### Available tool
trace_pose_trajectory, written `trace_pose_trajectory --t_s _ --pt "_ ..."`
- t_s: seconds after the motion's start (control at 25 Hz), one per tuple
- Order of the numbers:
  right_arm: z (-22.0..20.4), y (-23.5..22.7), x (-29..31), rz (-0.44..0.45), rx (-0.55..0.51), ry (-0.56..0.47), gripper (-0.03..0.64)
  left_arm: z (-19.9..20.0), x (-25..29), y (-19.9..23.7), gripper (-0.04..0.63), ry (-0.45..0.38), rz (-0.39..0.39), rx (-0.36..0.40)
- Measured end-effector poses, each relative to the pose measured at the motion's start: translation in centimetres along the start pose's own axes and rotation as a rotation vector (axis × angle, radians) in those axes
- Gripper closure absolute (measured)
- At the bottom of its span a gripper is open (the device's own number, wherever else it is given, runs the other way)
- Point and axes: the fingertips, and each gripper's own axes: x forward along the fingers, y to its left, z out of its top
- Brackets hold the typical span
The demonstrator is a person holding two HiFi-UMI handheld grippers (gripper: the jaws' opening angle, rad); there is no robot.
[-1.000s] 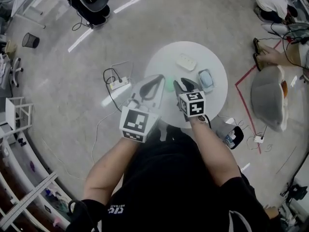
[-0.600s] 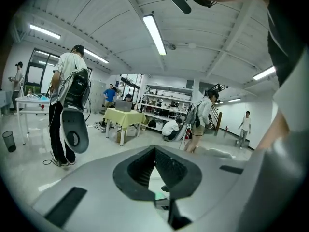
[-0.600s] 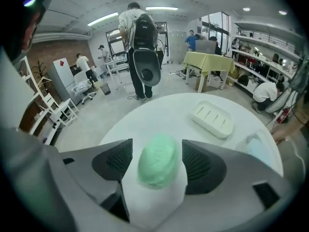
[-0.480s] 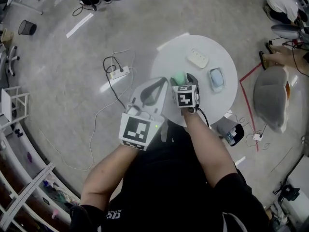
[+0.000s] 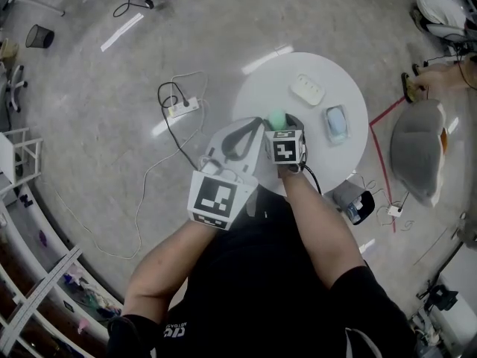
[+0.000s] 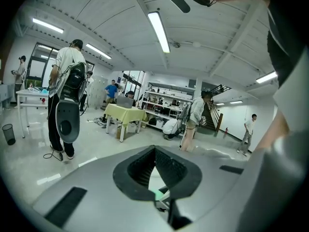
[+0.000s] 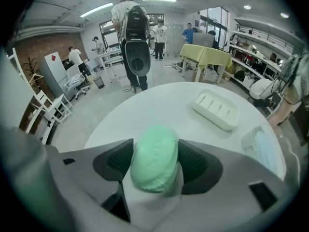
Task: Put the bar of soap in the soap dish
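A green oval bar of soap (image 7: 154, 163) lies on the round white table (image 5: 261, 95) near its front edge. My right gripper (image 7: 154, 154) points steeply down and straddles the soap (image 5: 276, 118), one pad close at each side, with its jaws closing. The white ribbed soap dish (image 7: 216, 110) stands empty farther back on the table (image 5: 307, 89). My left gripper (image 5: 256, 121) hovers just left of the right one, shut with nothing held; its tips meet (image 6: 155, 150).
A pale blue lidded box (image 5: 335, 122) sits at the table's right, beside the soap dish. A power strip with cables (image 5: 182, 109) lies on the floor to the left. A grey chair (image 5: 416, 149) and red floor tape are at the right. People walk about in the room.
My right gripper has sunk onto the table and its jaws have spread around the green soap. The left gripper has dropped a little.
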Motion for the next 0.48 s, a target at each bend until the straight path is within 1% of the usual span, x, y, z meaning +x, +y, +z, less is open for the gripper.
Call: trace_pose_trajectory --t_s 0.2,0.32,0.48 --pt "-0.4 0.0 -0.3 0.074 -0.064 0.032 0.318 0.2 0.9 -0.1 0.586 -0.001 0.015 -0.008" --pt "-0.6 -0.2 -0.7 0.116 -0.051 0.038 0.318 0.6 1.7 -0.5 0.587 -0.004 0.018 -0.005" --pt "-0.9 -1.1 -1.5 0.144 -0.027 0.034 0.319 1.2 2.2 -0.9 0.586 -0.011 0.024 -0.006"
